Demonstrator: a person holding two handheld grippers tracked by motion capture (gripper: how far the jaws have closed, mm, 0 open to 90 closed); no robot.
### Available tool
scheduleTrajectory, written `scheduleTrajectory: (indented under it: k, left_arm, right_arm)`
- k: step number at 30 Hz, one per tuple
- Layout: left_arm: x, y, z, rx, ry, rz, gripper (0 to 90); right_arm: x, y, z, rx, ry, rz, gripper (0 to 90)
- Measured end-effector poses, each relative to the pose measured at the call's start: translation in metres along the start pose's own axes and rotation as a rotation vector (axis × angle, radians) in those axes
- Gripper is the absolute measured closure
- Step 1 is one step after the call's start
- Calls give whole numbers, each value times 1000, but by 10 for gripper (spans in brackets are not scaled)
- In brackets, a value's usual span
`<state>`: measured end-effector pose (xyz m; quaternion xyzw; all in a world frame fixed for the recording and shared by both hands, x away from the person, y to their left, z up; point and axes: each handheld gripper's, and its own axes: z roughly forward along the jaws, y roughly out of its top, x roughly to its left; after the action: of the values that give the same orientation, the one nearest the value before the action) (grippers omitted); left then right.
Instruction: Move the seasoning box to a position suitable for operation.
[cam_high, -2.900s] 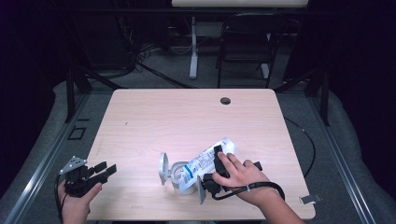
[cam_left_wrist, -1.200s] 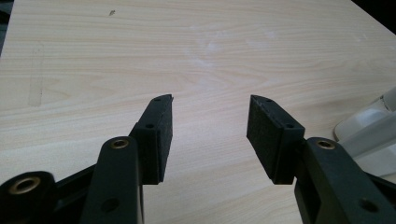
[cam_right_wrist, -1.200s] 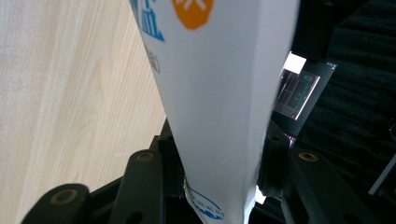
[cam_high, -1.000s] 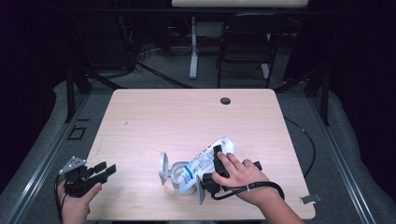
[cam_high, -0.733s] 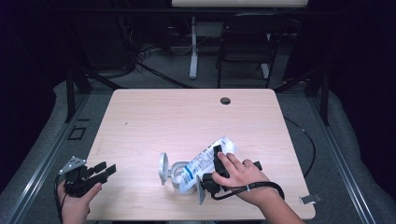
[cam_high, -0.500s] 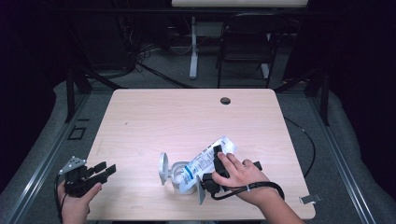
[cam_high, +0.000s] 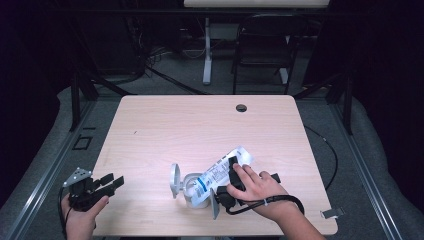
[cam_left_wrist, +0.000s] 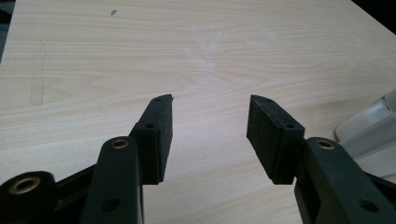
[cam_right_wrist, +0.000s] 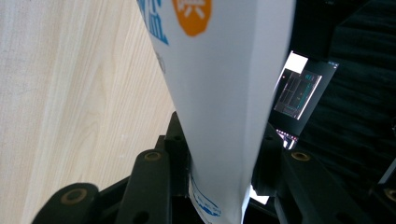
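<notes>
My right tool (cam_high: 231, 175), jaws just closing, grips the white pouch (cam_high: 220, 172) over the jar (cam_high: 191, 189); my left tool (cam_left_wrist: 210, 123) gapes wide above the bench (cam_high: 200, 125).

My left hand-held gripper (cam_high: 114, 182) is black, topped by a grey three-cornered plate, with brass-ringed screw holes; a black cable loops my right wrist.

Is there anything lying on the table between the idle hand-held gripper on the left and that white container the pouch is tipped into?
Nothing visible. Bare table lies between the left hand-held gripper and the white container. The right hand-held gripper holds the pouch tipped at the container's mouth.
</notes>
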<state>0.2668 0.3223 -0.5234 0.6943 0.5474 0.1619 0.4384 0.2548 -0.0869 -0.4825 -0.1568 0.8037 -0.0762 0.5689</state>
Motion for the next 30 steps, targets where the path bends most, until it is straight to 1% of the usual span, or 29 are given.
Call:
scheduleTrajectory:
  k: [1,17,20,21,26,30]
  left_arm:
    - [0,0,0,-3,0,-1,509]
    - [0,0,0,-4,2,-4,509]
    - [0,0,0,-5,2,-4,509]
    - [0,0,0,-5,2,-4,509]
    - [0,0,0,-10,3,-6,509]
    - [0,0,0,-10,3,-6,509]
  right_arm:
    - [0,0,0,-7,2,7,662]
    - [1,0,-1,-7,-5,-2,689]
    - [2,0,-1,-7,0,-1,694]
    - [2,1,-2,0,-2,-6,698]
    - [2,1,-1,-5,7,5,720]
    - [3,2,-2,-4,6,2,734]
